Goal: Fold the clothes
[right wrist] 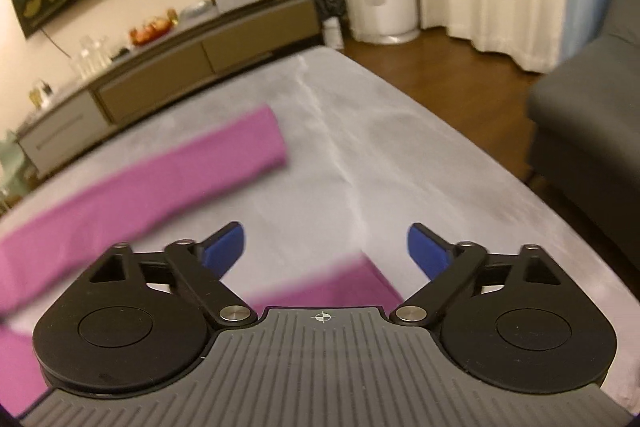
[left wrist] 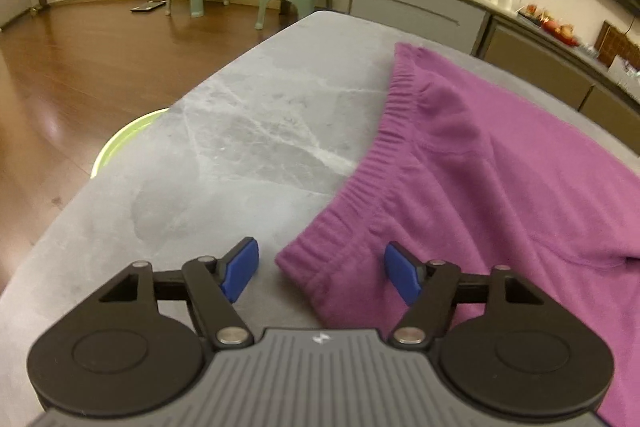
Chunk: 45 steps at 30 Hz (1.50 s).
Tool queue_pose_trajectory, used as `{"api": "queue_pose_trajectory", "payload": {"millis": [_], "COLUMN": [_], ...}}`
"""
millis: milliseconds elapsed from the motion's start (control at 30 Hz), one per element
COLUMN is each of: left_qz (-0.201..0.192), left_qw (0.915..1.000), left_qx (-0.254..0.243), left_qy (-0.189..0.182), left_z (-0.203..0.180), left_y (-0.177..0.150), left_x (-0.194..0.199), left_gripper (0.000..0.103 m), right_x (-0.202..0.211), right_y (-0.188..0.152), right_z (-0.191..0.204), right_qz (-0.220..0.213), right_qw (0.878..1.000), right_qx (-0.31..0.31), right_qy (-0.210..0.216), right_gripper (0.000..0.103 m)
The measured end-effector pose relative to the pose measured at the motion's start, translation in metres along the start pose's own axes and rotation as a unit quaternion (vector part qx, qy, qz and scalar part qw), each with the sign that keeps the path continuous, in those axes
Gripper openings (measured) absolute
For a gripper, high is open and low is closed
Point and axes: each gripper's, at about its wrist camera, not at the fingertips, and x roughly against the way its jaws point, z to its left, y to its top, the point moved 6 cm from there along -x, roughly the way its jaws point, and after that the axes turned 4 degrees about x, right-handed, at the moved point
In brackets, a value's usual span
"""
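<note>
Barely begun, by the look of it. Purple trousers spread flat on the grey counter, 2 legs apart, no fold visible. Left hand-held gripper gaping wide at the waistband corner, gripping nothing. Right hand-held gripper equally wide, empty, over a leg end. All folding left.

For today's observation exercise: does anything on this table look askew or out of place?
The purple trousers lie unfolded, legs splayed apart rather than together. Nothing looks spilled or damaged on the grey table.
</note>
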Motion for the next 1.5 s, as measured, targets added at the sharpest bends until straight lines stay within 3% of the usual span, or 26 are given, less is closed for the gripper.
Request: {"api": "queue_pose_trajectory", "payload": {"millis": [67, 167, 233, 300, 333, 367, 467, 567, 633, 700, 733, 767, 800, 833, 867, 933, 1000, 1067, 1133, 1233, 1300, 1333, 1367, 1400, 1433, 1500], "left_qz": [-0.003, -0.008, -0.011, -0.014, -0.013, -0.012, -0.009, -0.006, 0.0, 0.006, 0.01, 0.013, 0.009, 0.004, 0.0, 0.008, 0.013, 0.01, 0.007, 0.006, 0.003, -0.003, -0.009, -0.015, -0.021, -0.027], "left_qw": [0.9999, 0.9998, 0.9997, 0.9995, 0.9996, 0.9996, 0.9971, 0.9934, 0.9924, 0.9945, 0.9955, 0.9961, 0.9961, 0.9962, 0.9961, 0.9939, 0.9917, 0.9924, 0.9929, 0.9929, 0.9937, 0.9943, 0.9947, 0.9951, 0.9953, 0.9952], "left_qx": [-0.01, -0.009, -0.009, -0.008, 0.001, 0.02, 0.075, 0.102, 0.11, 0.099, 0.093, 0.087, 0.087, 0.087, 0.088, 0.109, 0.123, 0.117, 0.112, 0.108, 0.097, 0.088, 0.079, 0.069, 0.058, 0.049], "left_qy": [-0.008, -0.016, -0.022, -0.027, -0.025, -0.018, 0.009, 0.051, 0.056, 0.034, 0.017, 0.0, -0.001, -0.003, -0.004, -0.016, -0.035, -0.037, -0.041, -0.051, -0.055, -0.06, -0.065, -0.069, -0.074, -0.081], "left_z": [-0.002, -0.004, -0.005, -0.005, -0.003, 0.002, 0.026, 0.049, 0.054, 0.048, 0.044, 0.04, 0.042, 0.043, 0.044, 0.051, 0.051, 0.049, 0.047, 0.046, 0.043, 0.04, 0.038, 0.036, 0.034, 0.037], "left_y": [-0.001, 0.0, 0.0, 0.001, 0.002, 0.003, 0.004, -0.004, -0.012, -0.018, -0.021, -0.023, -0.021, -0.02, -0.018, -0.017, -0.016, -0.015, -0.015, -0.015, -0.013, -0.01, -0.008, -0.005, -0.003, 0.0], "left_x": [0.003, 0.006, 0.009, 0.011, 0.012, 0.014, 0.023, 0.038, 0.047, 0.053, 0.055, 0.057, 0.058, 0.059, 0.06, 0.055, 0.051, 0.05, 0.051, 0.051, 0.051, 0.051, 0.052, 0.052, 0.053, 0.052], "left_gripper": [0.04, 0.031, 0.027, 0.026, 0.025, 0.024, 0.015, 0.014, 0.014, 0.018, 0.024, 0.025, 0.026, 0.026, 0.028, 0.03, 0.034, 0.036, 0.037, 0.037, 0.037, 0.037, 0.037, 0.037, 0.04, 0.044], "right_x": [0.011, 0.01, 0.01, 0.003, -0.003, -0.008, -0.019, -0.037, -0.043, -0.042, -0.037, -0.027, -0.011, 0.006, 0.019, 0.036, 0.036, 0.037, 0.035, 0.012, -0.005, -0.014, -0.022, -0.031, -0.039, -0.056], "right_y": [-0.022, -0.051, -0.057, -0.058, -0.06, -0.061, -0.062, -0.054, -0.047, -0.04, -0.036, -0.03, -0.023, -0.018, -0.018, -0.025, -0.046, -0.069, -0.091, -0.103, -0.109, -0.112, -0.114, -0.117, -0.12, -0.103], "right_z": [-0.019, -0.044, -0.047, -0.039, -0.032, -0.02, 0.02, 0.025, 0.022, 0.024, 0.028, 0.037, 0.053, 0.073, 0.101, 0.17, 0.255, 0.341, 0.425, 0.491, 0.53, 0.549, 0.568, 0.587, 0.606, 0.604], "right_qz": [0.014, 0.06, 0.066, 0.073, 0.09, 0.098, 0.094, 0.086, 0.087, 0.081, 0.067, 0.043, 0.005, -0.03, -0.049, -0.061, -0.025, 0.008, 0.005, 0.011, 0.016, 0.019, 0.021, 0.024, 0.027, 0.055], "right_qw": [1.0, 0.998, 0.997, 0.997, 0.995, 0.994, 0.986, 0.981, 0.98, 0.978, 0.975, 0.974, 0.979, 0.985, 0.988, 0.984, 0.965, 0.935, 0.904, 0.887, 0.878, 0.872, 0.866, 0.86, 0.853, 0.883], "right_qx": [0.003, -0.003, 0.007, 0.017, 0.022, 0.042, 0.124, 0.174, 0.165, 0.165, 0.172, 0.173, 0.163, 0.149, 0.144, 0.149, 0.178, 0.212, 0.277, 0.343, 0.382, 0.402, 0.421, 0.44, 0.459, 0.387], "right_qy": [-0.02, -0.035, -0.03, 0.001, 0.023, 0.037, 0.06, -0.033, -0.064, -0.099, -0.127, -0.14, -0.124, -0.087, -0.036, 0.079, 0.191, 0.284, 0.325, 0.308, 0.289, 0.279, 0.269, 0.259, 0.249, 0.26], "right_gripper": [0.095, 0.093, 0.091, 0.065, 0.028, 0.002, 0.0, 0.0, 0.0, 0.002, 0.014, 0.018, 0.018, 0.025, 0.041, 0.05, 0.055, 0.059, 0.071, 0.081, 0.081, 0.071, 0.032, 0.013, 0.012, 0.012]}}
